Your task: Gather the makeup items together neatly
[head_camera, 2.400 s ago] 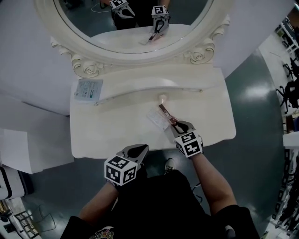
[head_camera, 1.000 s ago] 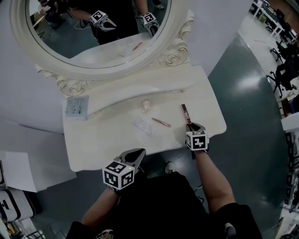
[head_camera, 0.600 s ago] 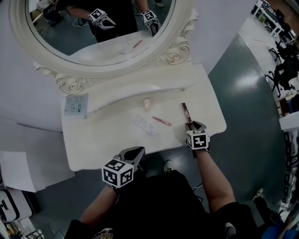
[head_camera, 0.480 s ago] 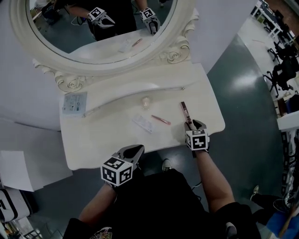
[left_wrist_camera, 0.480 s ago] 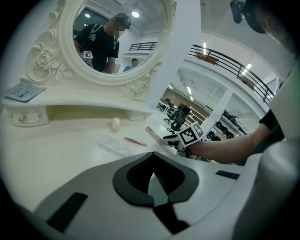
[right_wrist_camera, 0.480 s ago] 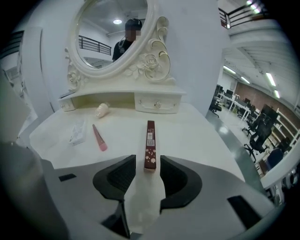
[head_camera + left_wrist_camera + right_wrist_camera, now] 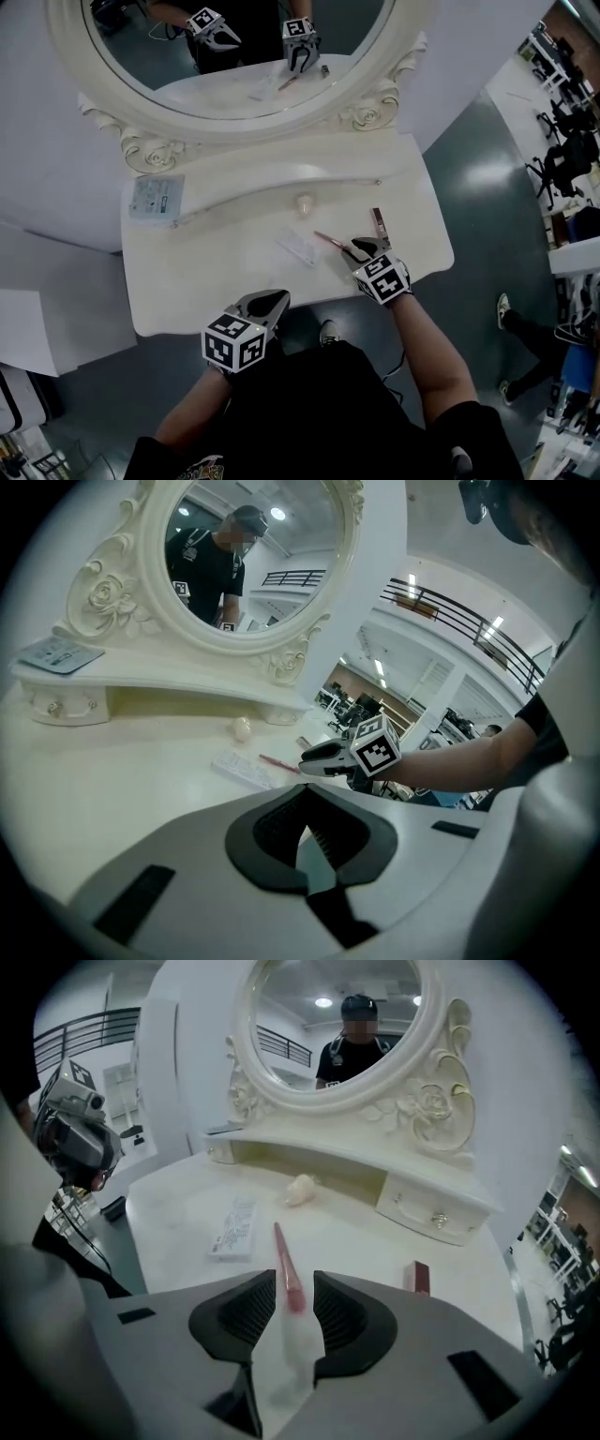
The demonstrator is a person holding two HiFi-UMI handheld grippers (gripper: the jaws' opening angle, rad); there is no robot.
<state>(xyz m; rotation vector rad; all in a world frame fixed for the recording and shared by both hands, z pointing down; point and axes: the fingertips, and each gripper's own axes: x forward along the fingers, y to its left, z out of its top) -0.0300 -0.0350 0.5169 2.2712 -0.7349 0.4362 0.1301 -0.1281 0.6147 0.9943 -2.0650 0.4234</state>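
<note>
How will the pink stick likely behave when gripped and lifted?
The pink stick looks thin and straight, so probably stiff and light. It seems round, lying flat on the table, so it may roll if nudged. The right gripper's closing jaws straddle only its near end, so it could pivot.

A pink stick (image 7: 284,1271), a dark red box (image 7: 418,1278), a cream-white vanity table (image 7: 216,274).
</note>
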